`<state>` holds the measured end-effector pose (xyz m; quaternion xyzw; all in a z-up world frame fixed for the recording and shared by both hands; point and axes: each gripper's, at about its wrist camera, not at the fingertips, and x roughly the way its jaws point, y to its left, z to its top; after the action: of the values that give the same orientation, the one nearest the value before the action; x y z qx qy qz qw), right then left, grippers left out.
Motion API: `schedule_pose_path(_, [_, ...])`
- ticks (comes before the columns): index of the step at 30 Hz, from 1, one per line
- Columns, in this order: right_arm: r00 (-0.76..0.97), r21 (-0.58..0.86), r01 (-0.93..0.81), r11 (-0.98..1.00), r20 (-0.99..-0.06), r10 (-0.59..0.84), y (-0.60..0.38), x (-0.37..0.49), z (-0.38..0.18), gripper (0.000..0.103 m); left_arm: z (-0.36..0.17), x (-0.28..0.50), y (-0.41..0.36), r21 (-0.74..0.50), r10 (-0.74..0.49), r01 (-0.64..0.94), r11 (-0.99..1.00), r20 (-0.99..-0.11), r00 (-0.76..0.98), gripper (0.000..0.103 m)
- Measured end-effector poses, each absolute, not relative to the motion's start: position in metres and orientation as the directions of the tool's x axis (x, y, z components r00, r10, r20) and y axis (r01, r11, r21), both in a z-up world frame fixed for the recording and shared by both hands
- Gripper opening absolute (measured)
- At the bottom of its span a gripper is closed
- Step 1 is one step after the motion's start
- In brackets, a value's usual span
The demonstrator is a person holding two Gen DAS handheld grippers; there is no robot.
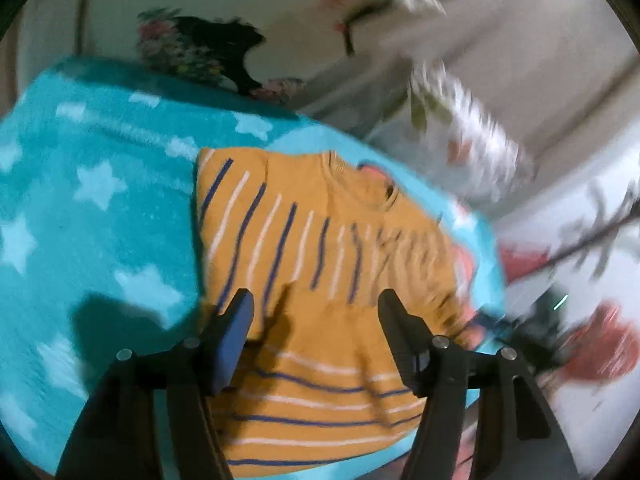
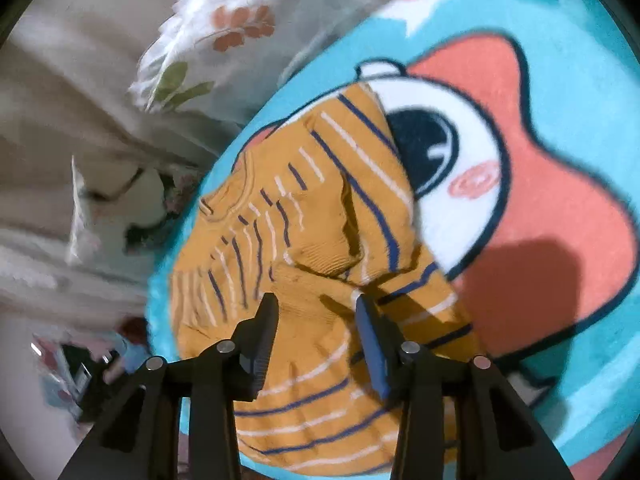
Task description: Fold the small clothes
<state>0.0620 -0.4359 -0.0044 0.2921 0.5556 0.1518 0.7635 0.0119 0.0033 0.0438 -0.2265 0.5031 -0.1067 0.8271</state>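
A small mustard-yellow sweater (image 1: 320, 264) with blue and white stripes lies on a turquoise blanket (image 1: 92, 208). Its sleeves are folded in over the body. My left gripper (image 1: 316, 312) is open and hovers over the sweater's lower half, holding nothing. In the right wrist view the sweater (image 2: 312, 248) lies partly over a cartoon figure (image 2: 540, 184) on the blanket (image 2: 580, 32). A folded sleeve lies across its front. My right gripper (image 2: 316, 316) is open just above the sweater's middle, with cloth showing between the fingers but not pinched.
Floral pillows (image 1: 248, 28) and a floral bedsheet (image 1: 580, 240) lie beyond the blanket. A pale floral pillow (image 2: 224, 40) shows at the top of the right wrist view. Dark objects (image 2: 92, 368) sit at lower left there.
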Motion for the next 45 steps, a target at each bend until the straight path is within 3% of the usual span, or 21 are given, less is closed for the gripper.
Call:
schedule_pose_path(3, [0.317, 0.49, -0.046, 0.87, -0.819, 0.478, -0.419, 0.053, 0.011, 0.058, 0.024, 0.01, -0.015, -0.415, -0.398, 0.04, 0.909, -0.832, 0.386, 0.065])
schedule_pose_path(7, [0.315, 0.363, -0.182, 0.914, -0.859, 0.404, -0.389, 0.053, 0.012, 0.061, -0.005, 0.012, -0.031, -0.392, -0.395, 0.074, 0.917, -0.865, 0.31, 0.065])
schedule_pose_path(13, [0.357, 0.166, -0.231, 0.959, -0.902, 0.243, -0.356, 0.069, -0.009, 0.061, -0.026, 0.019, -0.042, -0.403, -0.404, 0.064, 0.913, -0.87, 0.282, 0.063])
schedule_pose_path(14, [0.353, 0.146, -0.241, 0.96, -0.908, 0.226, -0.351, 0.071, -0.013, 0.06, -0.027, 0.019, -0.043, -0.402, -0.403, 0.064, 0.914, -0.873, 0.276, 0.044])
schedule_pose_path(15, [0.349, 0.14, -0.246, 0.959, -0.91, 0.222, -0.348, 0.07, -0.015, 0.047, -0.029, 0.019, -0.044, -0.389, -0.391, 0.061, 0.919, -0.881, 0.266, 0.028])
schedule_pose_path(16, [0.343, 0.139, -0.246, 0.959, -0.913, 0.22, -0.346, 0.068, -0.016, 0.023, -0.03, 0.019, -0.043, -0.374, -0.375, 0.053, 0.926, -0.891, 0.257, 0.006])
schedule_pose_path(17, [0.336, 0.138, -0.243, 0.96, -0.917, 0.216, -0.346, 0.066, -0.016, 0.013, -0.029, 0.018, -0.042, -0.372, -0.37, 0.047, 0.927, -0.891, 0.261, 0.006])
schedule_pose_path(19, [0.342, 0.135, -0.23, 0.964, -0.916, 0.21, -0.35, 0.06, -0.01, 0.008, -0.02, 0.013, -0.031, -0.392, -0.383, 0.031, 0.919, -0.875, 0.295, 0.005])
schedule_pose_path(27, [0.423, 0.153, -0.21, 0.966, -0.876, 0.23, -0.361, 0.04, 0.039, 0.007, 0.02, -0.001, -0.007, -0.456, -0.421, 0.01, 0.89, -0.814, 0.401, 0.005])
schedule_pose_path(34, [0.495, 0.184, -0.182, 0.966, -0.832, 0.252, -0.351, 0.072, 0.075, 0.006, 0.041, 0.041, 0.006, -0.484, -0.427, -0.015, 0.875, -0.785, 0.449, 0.005])
schedule_pose_path(45, [0.405, 0.08, -0.065, 0.995, -0.909, 0.1, -0.326, 0.168, 0.003, 0.006, -0.022, 0.123, 0.016, -0.423, -0.367, -0.108, 0.899, -0.867, 0.338, 0.007])
